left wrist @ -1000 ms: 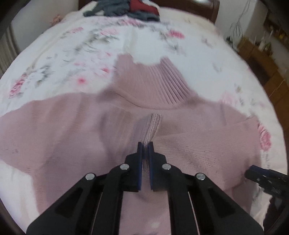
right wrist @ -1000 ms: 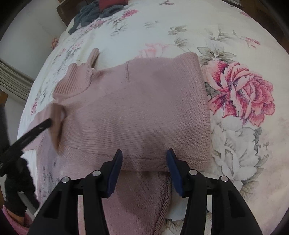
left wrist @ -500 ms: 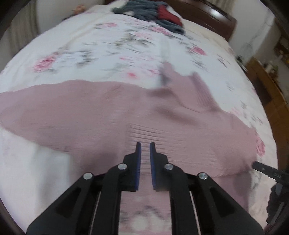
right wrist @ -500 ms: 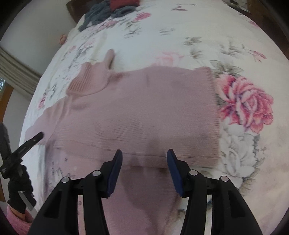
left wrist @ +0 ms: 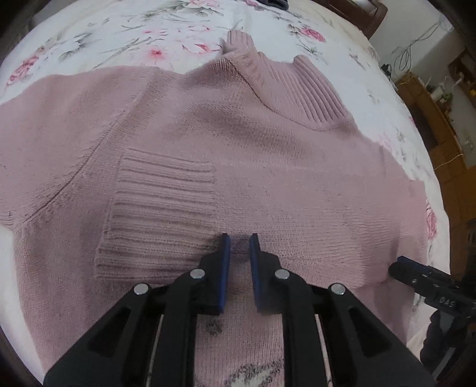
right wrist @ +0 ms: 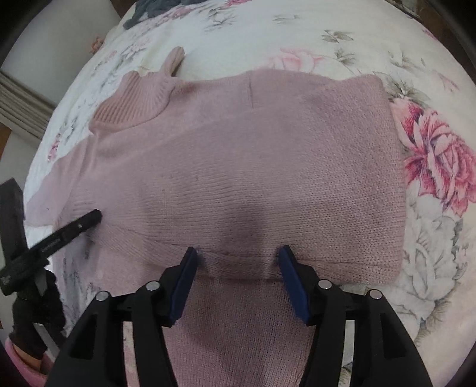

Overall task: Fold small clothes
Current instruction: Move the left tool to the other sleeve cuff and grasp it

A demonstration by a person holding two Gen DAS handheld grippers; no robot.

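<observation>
A pink knitted sweater [left wrist: 267, 166] lies spread flat on a bed covered by a white sheet with a rose print [right wrist: 440, 166]. Its ribbed turtleneck collar [left wrist: 300, 89] points toward the far end of the bed. One sleeve is folded across the body, and its ribbed cuff [left wrist: 160, 214] rests flat on the chest area, just left of the left hand-held gripper [left wrist: 238, 238]. That gripper is low over the fabric with its blue-padded jaws a narrow gap apart; knit shows between them and nothing is clamped. In the right wrist view, the right hand-held gripper [right wrist: 238, 253] sits at the near folded edge of the sweater, jaws spread wide with the fold line running between them; whether the pads touch the cloth cannot be told. The right side of the garment ends in a straight folded edge [right wrist: 398, 184] beside a large red rose on the sheet. Each gripper appears at the margin of the other's view, well apart across the sweater. A dark glove and pink cuff of the person's left hand [right wrist: 32, 324] show at the lower left of the right wrist view. A heap of dark grey clothing [right wrist: 157, 7] lies at the far end of the bed. Wooden furniture [left wrist: 446, 143] stands beyond the bed's right side.
</observation>
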